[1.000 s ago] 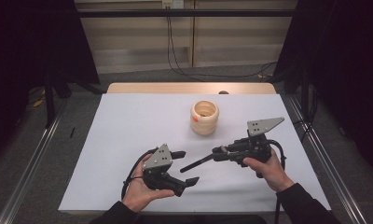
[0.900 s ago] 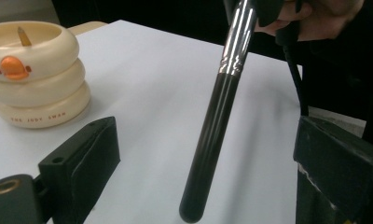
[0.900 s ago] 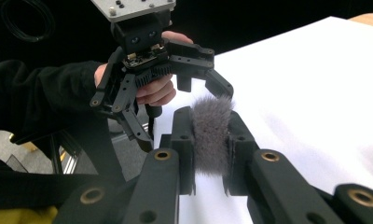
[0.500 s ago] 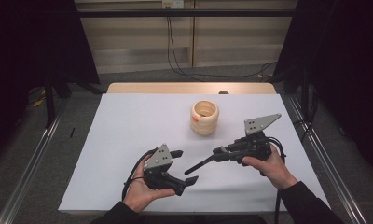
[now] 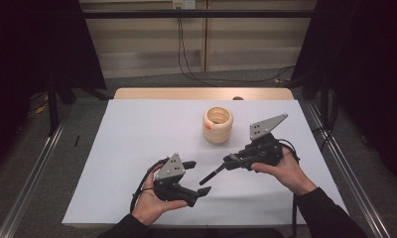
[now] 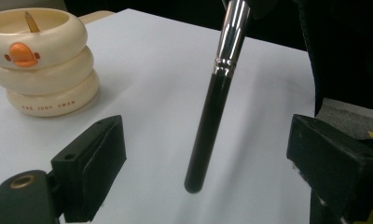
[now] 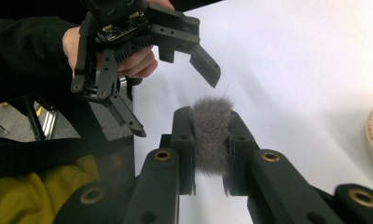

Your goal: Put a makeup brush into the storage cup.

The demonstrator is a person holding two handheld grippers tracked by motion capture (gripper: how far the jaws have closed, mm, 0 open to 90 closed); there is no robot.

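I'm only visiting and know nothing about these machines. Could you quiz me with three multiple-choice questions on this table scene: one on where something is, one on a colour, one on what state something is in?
1. Where is the makeup brush?
A. Lying inside the cream holder
B. Held by its bristle end in the right gripper, handle reaching toward the left gripper
C. Flat on the white table cover

2. What colour is the small duck-bill mark on the ringed holder?
A. Orange
B. Green
C. Blue

3. What state are the left gripper's fingers in?
A. Shut on the handle
B. Shut on nothing
C. Open, with the handle tip between them, untouched

Answers:
1 B: the right gripper view shows grey bristles squeezed between its fingers.
2 A: the left gripper view shows an orange bump on the top ring.
3 C: there are clear gaps on both sides of the handle.
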